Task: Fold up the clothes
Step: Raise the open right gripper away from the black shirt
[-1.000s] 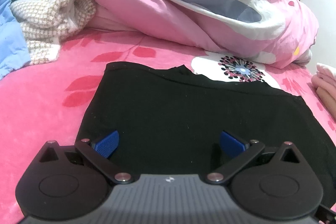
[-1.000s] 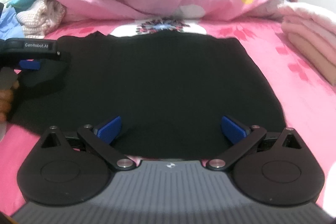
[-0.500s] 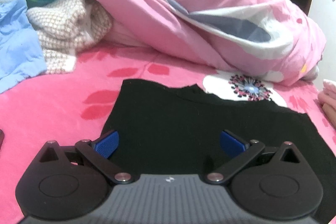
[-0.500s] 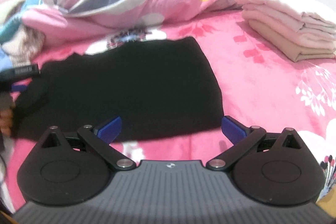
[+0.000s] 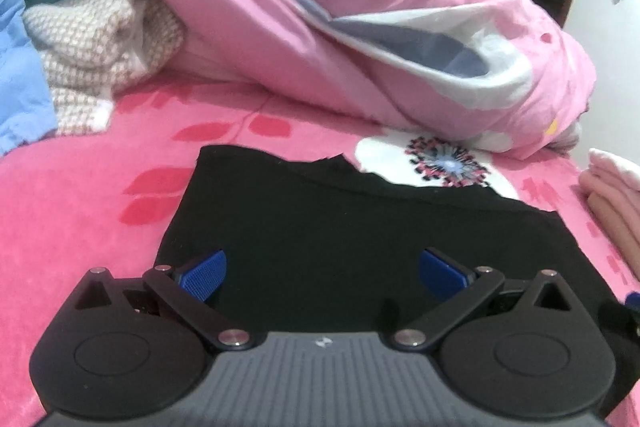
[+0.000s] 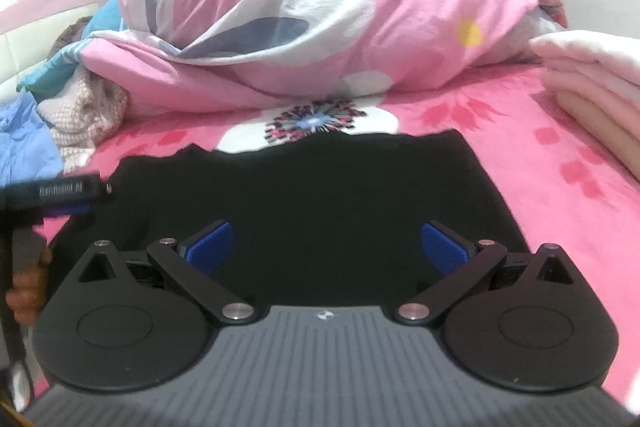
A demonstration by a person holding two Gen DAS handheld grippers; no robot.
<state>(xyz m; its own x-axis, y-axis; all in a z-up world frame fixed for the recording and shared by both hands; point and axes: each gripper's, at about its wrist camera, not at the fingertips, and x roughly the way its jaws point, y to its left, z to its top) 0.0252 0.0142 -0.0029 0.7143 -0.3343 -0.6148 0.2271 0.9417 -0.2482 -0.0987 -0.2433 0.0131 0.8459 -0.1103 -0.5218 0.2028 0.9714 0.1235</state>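
Note:
A black garment (image 5: pixel 340 227) lies flat on the pink floral bedsheet (image 5: pixel 80 195), folded into a rough rectangle. My left gripper (image 5: pixel 322 267) hovers open over its near left part, blue pads wide apart with nothing between them. In the right wrist view the same black garment (image 6: pixel 320 187) fills the middle, and my right gripper (image 6: pixel 326 247) stands open above its near edge. The left gripper (image 6: pixel 64 191) shows at the far left of that view, held by a hand (image 6: pixel 28 287), over the garment's left edge.
A bunched pink duvet (image 5: pixel 380 27) lies across the back of the bed. A checked knit (image 5: pixel 100 47) and a blue cloth (image 5: pixel 20 83) sit at the back left. A stack of folded pink and beige clothes (image 6: pixel 592 87) rests at the right.
The right gripper swung away to the right half a second ago and has come back centred over the black garment. The left gripper drew back slightly. Both stayed open.

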